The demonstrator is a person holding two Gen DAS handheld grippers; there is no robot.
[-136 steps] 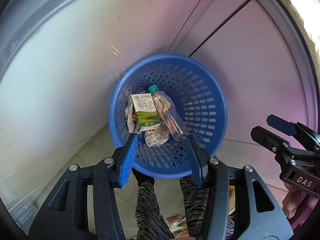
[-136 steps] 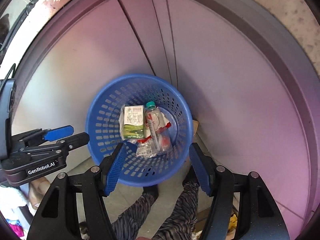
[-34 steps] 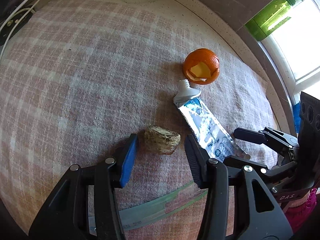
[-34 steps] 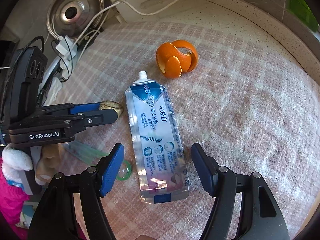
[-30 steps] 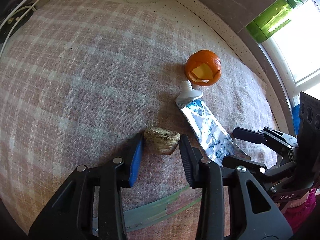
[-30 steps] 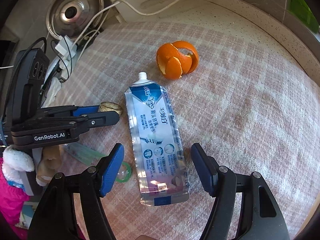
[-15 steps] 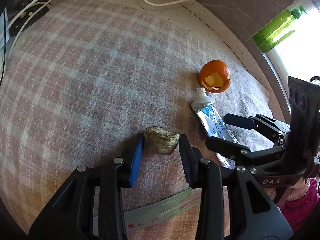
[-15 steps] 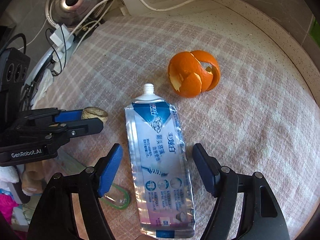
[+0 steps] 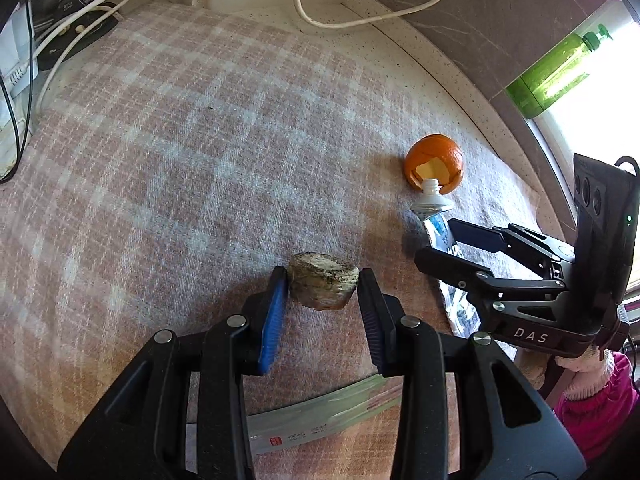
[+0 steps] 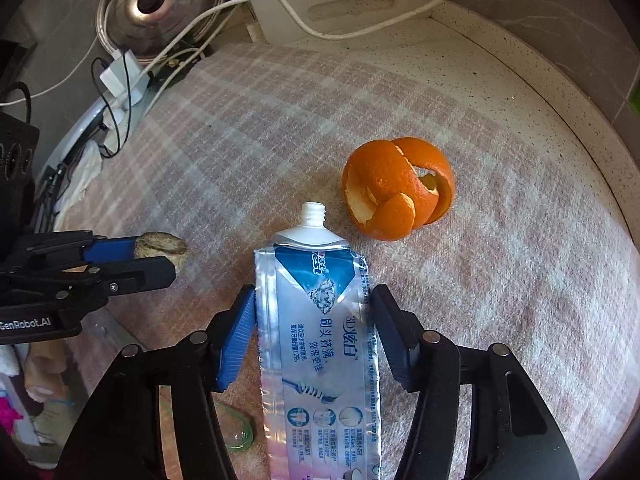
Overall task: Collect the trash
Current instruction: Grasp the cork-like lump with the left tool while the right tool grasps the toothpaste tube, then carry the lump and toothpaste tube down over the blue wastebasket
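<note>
Presently, a small brownish lump of shell-like debris (image 9: 323, 286) is clamped between the two pads of the left gripper (image 9: 322, 285) and is seen raised off the pink-and-white checked woven cloth (image 9: 168, 152) covering the counter. The flattened silver-and-blue toothpaste tube (image 10: 316, 344), uncapped and with its nozzle pointing to twelve o'clock, lies flat on the cloth between the pads of the right gripper (image 10: 312, 320). The jaws of that gripper are closing on the tube; the blue pad at nine o'clock appears to meet its edge, while at three o'clock contact cannot be told. A curled orange peel (image 10: 398, 188) rests on the cloth at one o'clock from the nozzle, just beside it. A white cable (image 10: 320, 20) is noted along the far edge at twelve o'clock.
</note>
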